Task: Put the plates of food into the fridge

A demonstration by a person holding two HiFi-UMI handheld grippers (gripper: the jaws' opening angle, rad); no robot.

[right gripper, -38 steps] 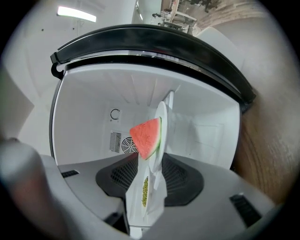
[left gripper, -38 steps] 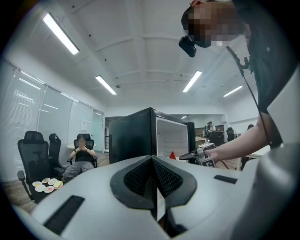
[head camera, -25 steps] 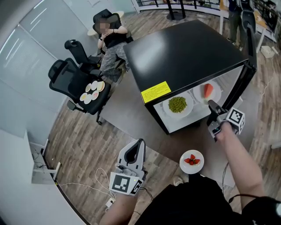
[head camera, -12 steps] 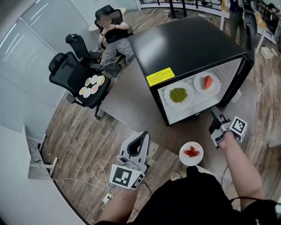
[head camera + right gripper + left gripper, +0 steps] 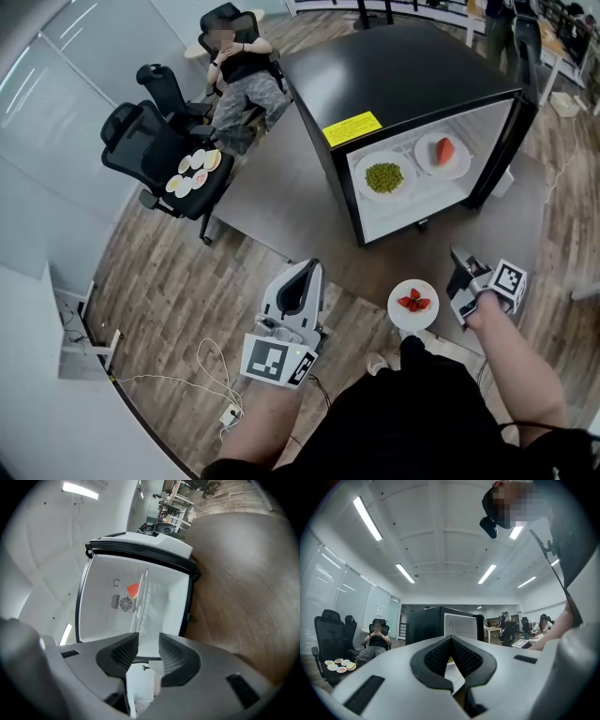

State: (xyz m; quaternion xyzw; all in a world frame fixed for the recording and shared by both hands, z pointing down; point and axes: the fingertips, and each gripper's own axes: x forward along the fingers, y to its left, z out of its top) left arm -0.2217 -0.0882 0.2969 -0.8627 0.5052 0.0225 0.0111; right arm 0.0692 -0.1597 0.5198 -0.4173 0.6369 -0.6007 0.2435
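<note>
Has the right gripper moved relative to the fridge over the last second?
Yes. The right gripper has drawn back from the fridge opening, toward the person, and is now beside the strawberry plate.

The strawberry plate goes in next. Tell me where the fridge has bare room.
Bare white surface lies in front of the pea plate and the red-slice plate, toward the opening of the fridge. Farther back is crowded: both plates sit side by side with only a narrow gap between them.
</note>
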